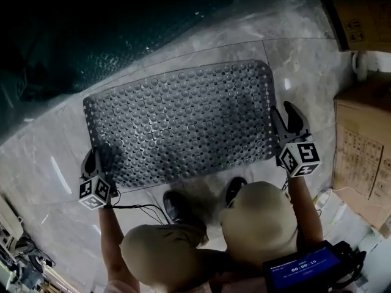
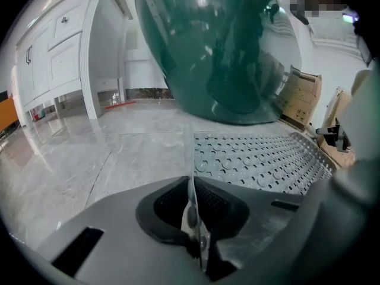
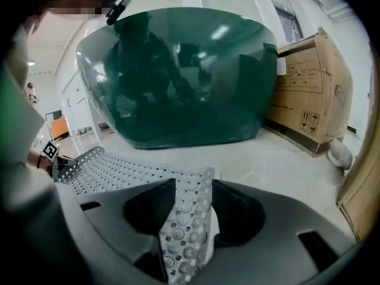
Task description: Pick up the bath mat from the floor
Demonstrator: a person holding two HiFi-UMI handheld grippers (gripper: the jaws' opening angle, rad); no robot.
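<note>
Tan-trousered knees crowd the grey studded rubber bath mat on the marble floor; left gripper fingers clamp its edge, right gripper fingers gape around its corner; brown cardboard boxes beside, cropped.

A home-like room: marble-tiled floor, white cabinets, with cardboard boxes stored alongside.

The head view is dim and sinks to near black at its upper left. The polished floor carries pale streaks of glare, while the bath mat stays sharp. The 2 gripper views are brighter, bowed at the edges, with black corners. The dark green shell mirrors ceiling lamps, and whatever is nearest the lens goes soft.
</note>
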